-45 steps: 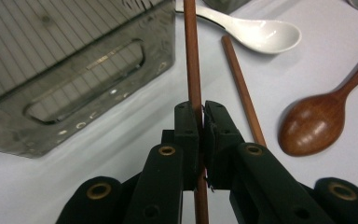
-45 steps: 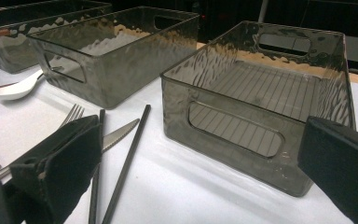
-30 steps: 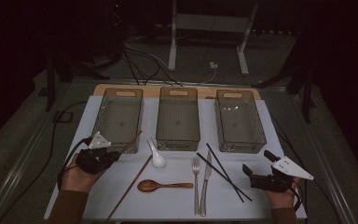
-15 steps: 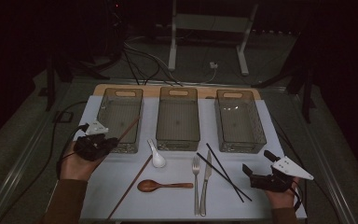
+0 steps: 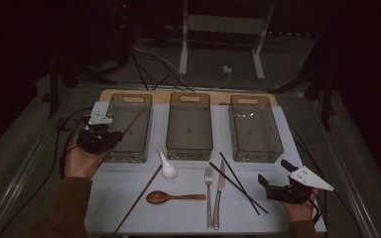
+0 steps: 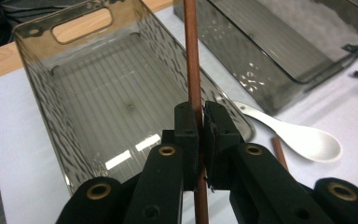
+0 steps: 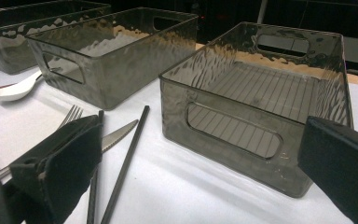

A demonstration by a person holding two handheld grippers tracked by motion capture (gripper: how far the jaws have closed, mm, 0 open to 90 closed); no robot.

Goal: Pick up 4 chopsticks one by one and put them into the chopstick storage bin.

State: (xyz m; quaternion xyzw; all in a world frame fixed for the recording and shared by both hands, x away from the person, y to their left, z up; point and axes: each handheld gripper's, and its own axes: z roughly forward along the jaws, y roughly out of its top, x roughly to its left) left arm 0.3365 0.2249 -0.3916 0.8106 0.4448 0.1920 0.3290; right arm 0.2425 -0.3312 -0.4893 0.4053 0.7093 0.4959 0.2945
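The left gripper (image 6: pixel 199 135) pinches one brown chopstick (image 6: pixel 192 56) over the empty left bin (image 5: pixel 129 130); the right gripper (image 5: pixel 275 177) sits spread, the other cutlery unsorted.

The bin (image 6: pixel 98 107) at the mat's far left corner is smoky clear plastic, rippled and glossy. The chopstick (image 6: pixel 192 60) looks like smooth reddish wood. The soup spoon (image 6: pixel 303 140) is glossy white. The black pads (image 6: pixel 216 135) look matt.

Black claw (image 6: pixel 199 135) (brass rivets), brown sleeve (image 5: pixel 67 208).
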